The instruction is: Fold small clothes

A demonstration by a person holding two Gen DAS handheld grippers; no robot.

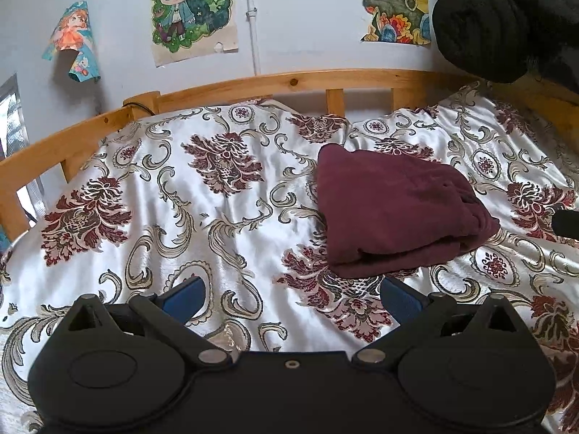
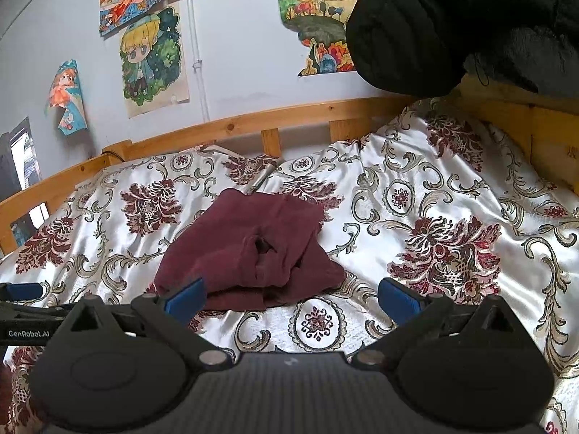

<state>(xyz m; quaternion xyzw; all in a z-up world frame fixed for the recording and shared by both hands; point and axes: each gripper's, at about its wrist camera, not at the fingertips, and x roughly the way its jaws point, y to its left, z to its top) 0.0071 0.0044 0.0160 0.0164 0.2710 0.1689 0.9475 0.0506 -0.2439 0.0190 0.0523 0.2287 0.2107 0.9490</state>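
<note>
A maroon garment (image 1: 394,213) lies folded into a compact stack on the patterned bedspread (image 1: 202,224). It also shows in the right wrist view (image 2: 249,249), with a small hole-like crease at its centre. My left gripper (image 1: 293,296) is open and empty, just in front of and left of the garment. My right gripper (image 2: 291,298) is open and empty, just short of the garment's near edge. The left gripper's blue finger (image 2: 21,291) shows at the left edge of the right wrist view.
A wooden bed rail (image 1: 289,83) runs along the far side against a wall with drawings (image 1: 191,7). A black plush bundle (image 2: 466,21) hangs over the upper right corner. The bedspread (image 2: 434,217) is wrinkled to the right.
</note>
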